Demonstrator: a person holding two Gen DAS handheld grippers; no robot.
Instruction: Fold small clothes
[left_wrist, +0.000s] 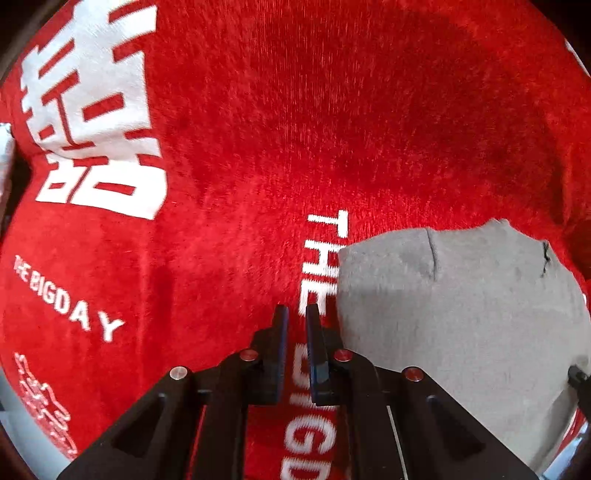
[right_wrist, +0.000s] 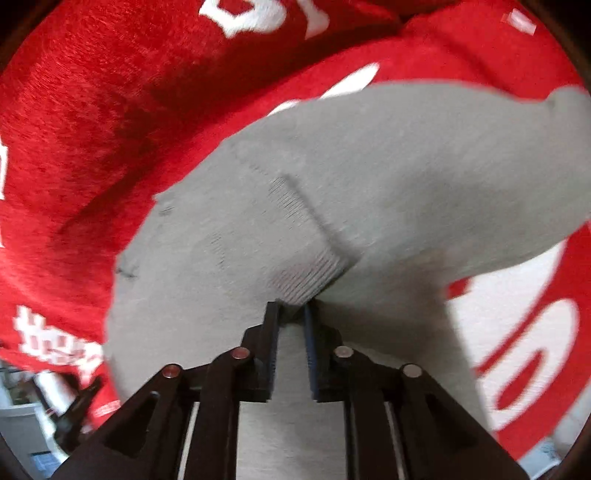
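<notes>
Item: one small grey knitted garment (right_wrist: 332, 177), sock-like, plain, with a ribbed band and a few dark stitch marks near one edge. It lies on a red plush cloth (left_wrist: 295, 110) that covers the surface as far as either view reaches. In the left wrist view the garment (left_wrist: 461, 314) sits toward the lower right of the cloth, its left edge overlapping the white lettering "THE BIGDAY" (left_wrist: 317, 266) that runs up the cloth. The same wording repeats at the lower left, beneath a large white block character (left_wrist: 96, 122). Right tongs (right_wrist: 291, 308): black, blue-padded, pointing steeply down, jaws narrow, tips set at the ribbed band (right_wrist: 310, 273) with grey fabric bunched up between them. The view is motion-blurred, and a firm pinch cannot be confirmed; the fabric rises in a ridge from the tips toward the far side. Left tongs (left_wrist: 297, 314): same build, pointing steeply down over bare red cloth just beside the garment's left edge, jaws drawn almost together with only a slim gap, nothing seen between them. White lettering shows through the gap. Surroundings: slivers of pale floor and blurred dark objects at the lower left rim of the right wrist view; these cannot be identified.
</notes>
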